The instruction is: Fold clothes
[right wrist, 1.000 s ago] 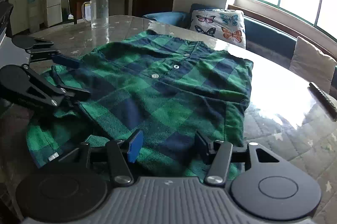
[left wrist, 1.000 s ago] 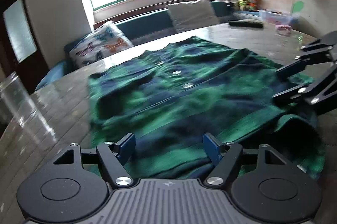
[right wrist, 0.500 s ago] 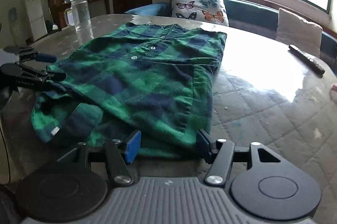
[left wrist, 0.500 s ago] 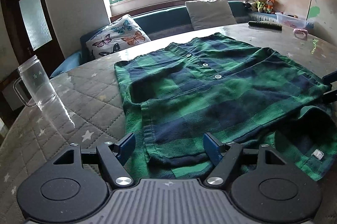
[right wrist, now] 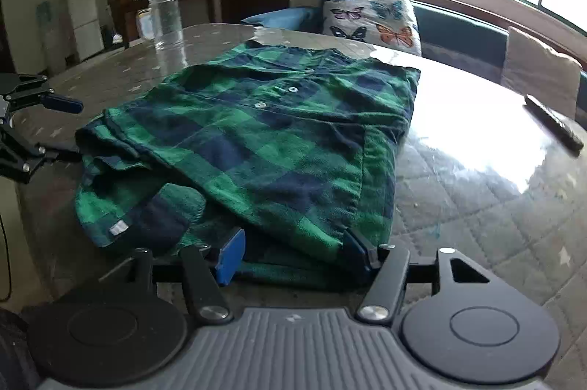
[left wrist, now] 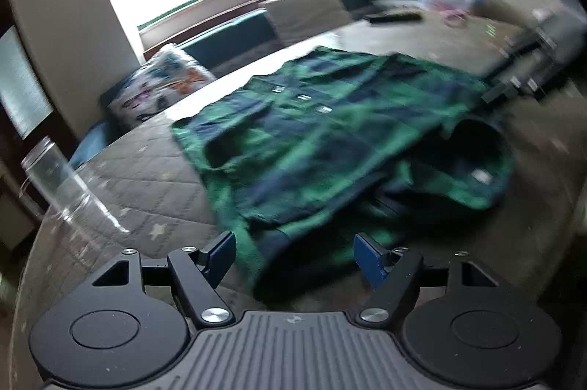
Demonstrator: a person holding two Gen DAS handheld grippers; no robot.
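A green and navy plaid shirt [right wrist: 275, 140] lies folded, buttons up, on the quilted table [right wrist: 477, 188]. A sleeve with a white label bunches at its near left corner. My right gripper [right wrist: 293, 254] is at the shirt's near hem. Its jaws are opening, with the hem lying between the blue pads and not pinched. In the blurred left wrist view the shirt [left wrist: 330, 140] spreads ahead. My left gripper [left wrist: 293, 256] is open with the shirt's near corner between its fingers, not gripped. The right wrist view shows the left gripper [right wrist: 62, 126] just off the shirt's left edge.
A clear glass jar [right wrist: 167, 19] stands on the table beyond the shirt. A dark remote control [right wrist: 554, 126] lies at the far right. A butterfly cushion [right wrist: 370, 19] and a beige cushion [right wrist: 539, 70] sit on the bench behind the table. The table's rim curves close at the left.
The left gripper has drawn back off the shirt toward its left side and rolled, and its view is now blurred. The right gripper has retreated to the near hem and its jaws stand wider.
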